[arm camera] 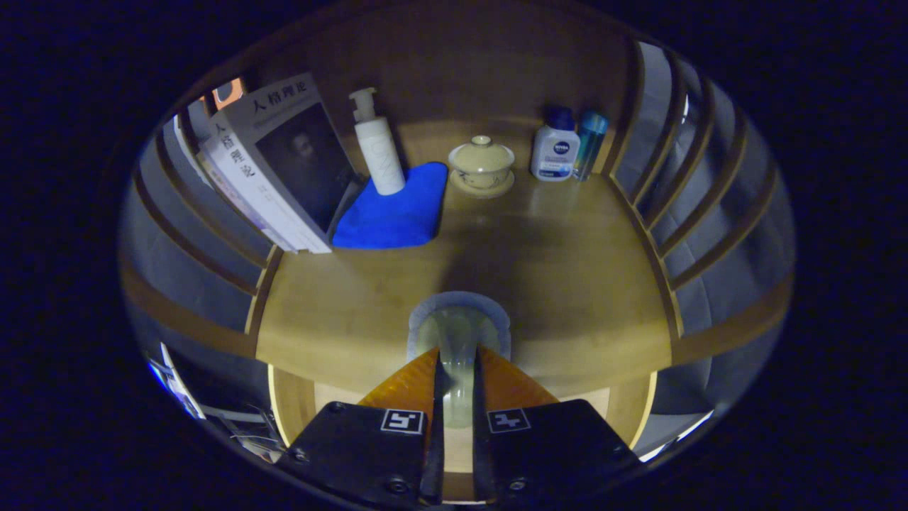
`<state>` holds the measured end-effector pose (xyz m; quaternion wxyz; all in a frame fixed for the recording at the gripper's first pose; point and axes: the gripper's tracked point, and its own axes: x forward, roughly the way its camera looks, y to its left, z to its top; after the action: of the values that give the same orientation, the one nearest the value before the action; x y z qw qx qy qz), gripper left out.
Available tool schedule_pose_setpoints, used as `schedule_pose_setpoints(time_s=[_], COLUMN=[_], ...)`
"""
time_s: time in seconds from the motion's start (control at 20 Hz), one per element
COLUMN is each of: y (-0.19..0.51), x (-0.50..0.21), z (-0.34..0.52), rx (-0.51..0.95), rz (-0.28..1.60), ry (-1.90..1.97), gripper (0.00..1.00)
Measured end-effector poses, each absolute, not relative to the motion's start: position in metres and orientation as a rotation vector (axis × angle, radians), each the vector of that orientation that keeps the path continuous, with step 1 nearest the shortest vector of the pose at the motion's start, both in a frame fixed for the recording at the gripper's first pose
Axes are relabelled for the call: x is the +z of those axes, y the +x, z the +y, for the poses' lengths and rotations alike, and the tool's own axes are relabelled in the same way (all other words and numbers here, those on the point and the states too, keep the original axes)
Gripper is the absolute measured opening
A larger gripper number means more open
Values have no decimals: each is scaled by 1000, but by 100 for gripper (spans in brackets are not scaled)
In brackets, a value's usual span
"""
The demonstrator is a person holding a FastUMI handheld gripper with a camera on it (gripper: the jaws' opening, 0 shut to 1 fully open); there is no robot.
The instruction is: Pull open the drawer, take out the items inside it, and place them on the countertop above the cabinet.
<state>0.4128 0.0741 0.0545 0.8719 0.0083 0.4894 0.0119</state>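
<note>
I'm looking down on a wooden countertop (567,270) with a warm yellowish finish, dimly lit, a shadow falling across its middle. Behind it rises a plain wooden back panel (461,64). On both sides stand curved wooden slats (681,234) with grey gaps between them. Below the counter's front edge I see a paler wooden surface. To my lower left, something bright and cluttered shows, too blurred to tell.
</note>
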Motion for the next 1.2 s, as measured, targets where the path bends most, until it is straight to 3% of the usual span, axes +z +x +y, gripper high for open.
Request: schedule_pose_setpoints(time_s=[0.5,0.75,1.2], y=[448,447,416], x=[33,35,62], z=[75,76,80], rx=[12,22,56], rz=[1070,1044,939], ry=[-17,0,61], gripper=[19,27,63])
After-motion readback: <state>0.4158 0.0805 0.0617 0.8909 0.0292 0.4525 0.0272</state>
